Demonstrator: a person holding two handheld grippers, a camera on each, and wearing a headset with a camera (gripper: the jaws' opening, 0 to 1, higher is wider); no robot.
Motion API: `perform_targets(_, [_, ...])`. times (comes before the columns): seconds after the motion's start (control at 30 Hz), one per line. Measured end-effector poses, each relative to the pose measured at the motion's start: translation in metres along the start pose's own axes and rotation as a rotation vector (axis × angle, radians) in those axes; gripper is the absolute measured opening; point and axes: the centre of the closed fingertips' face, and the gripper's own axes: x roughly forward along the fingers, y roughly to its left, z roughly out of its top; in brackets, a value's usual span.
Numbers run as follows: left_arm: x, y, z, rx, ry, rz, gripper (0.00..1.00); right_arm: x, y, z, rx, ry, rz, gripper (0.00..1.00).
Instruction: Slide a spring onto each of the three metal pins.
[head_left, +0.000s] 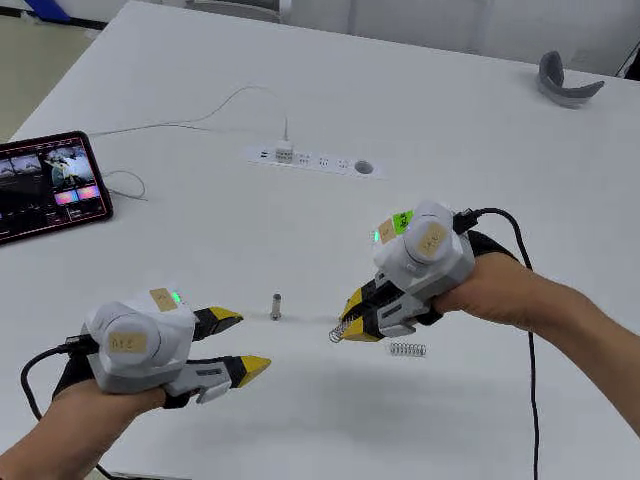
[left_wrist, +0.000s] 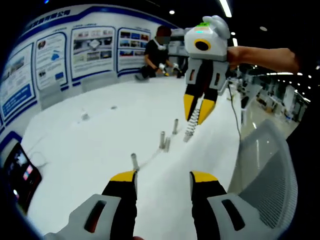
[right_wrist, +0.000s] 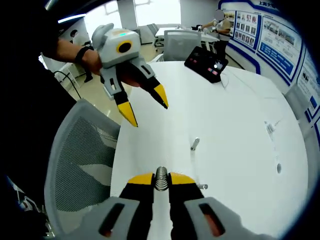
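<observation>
Right hand-held gripper (head_left: 347, 322) is pinching a small coiled metal spring (head_left: 337, 332) between its yellow-tipped jaws. The spring is hanging down toward the white surface (head_left: 200, 230), near a short upright silver metal pin (head_left: 276, 306). Left hand-held gripper (head_left: 240, 340) is hovering on the pin's other side with its jaws spread, gripping nothing. A second loose metal spring (head_left: 407, 349) is lying flat just beside the right hand-held gripper.

- Left white-shelled two-jaw gripper (head_left: 240, 340): black jaws, yellow tips, tan paper label, green indicator light, thin black cable (head_left: 30, 375).
- Right white-shelled two-jaw gripper (head_left: 350, 320): same colours, green sticker, long black cable (head_left: 530, 330).
</observation>
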Motion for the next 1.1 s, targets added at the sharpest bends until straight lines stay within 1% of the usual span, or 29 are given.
perform_targets(0.13, [-0.006, 0.011, -0.007, -0.029, 0.001, 0.034, 0.46, 0.007, -0.01, -0.002, 0.0, 0.011, -0.005, 0.12])
perform_targets(0.3, [-0.014, 0.02, -0.018, -0.055, 0.012, 0.062, 0.5, 0.014, -0.023, -0.002, 0.014, 0.014, -0.008, 0.12])
perform_targets(0.4, [-0.017, 0.025, -0.024, -0.074, 0.02, 0.081, 0.53, 0.019, -0.028, -0.002, 0.011, 0.024, -0.009, 0.12])
perform_targets(0.47, [-0.02, 0.028, -0.027, -0.092, 0.018, 0.094, 0.56, 0.023, -0.032, -0.002, 0.006, 0.027, -0.006, 0.12])
perform_targets(0.53, [-0.023, 0.03, -0.029, -0.104, 0.016, 0.1, 0.57, 0.026, -0.034, -0.001, 0.0, 0.03, -0.002, 0.12])
perform_targets(0.63, [-0.027, 0.033, -0.036, -0.12, 0.019, 0.111, 0.58, 0.033, -0.041, -0.001, -0.003, 0.038, 0.0, 0.12])
perform_targets(0.7, [-0.03, 0.034, -0.037, -0.125, 0.02, 0.117, 0.58, 0.035, -0.044, 0.0, -0.007, 0.041, 0.0, 0.12])
perform_targets(0.9, [-0.04, 0.041, -0.047, -0.15, 0.028, 0.142, 0.6, 0.043, -0.055, 0.009, -0.022, 0.047, -0.002, 0.12])
perform_targets(1.1, [-0.045, 0.043, -0.052, -0.17, 0.03, 0.153, 0.62, 0.051, -0.064, 0.018, -0.036, 0.046, -0.011, 0.12])
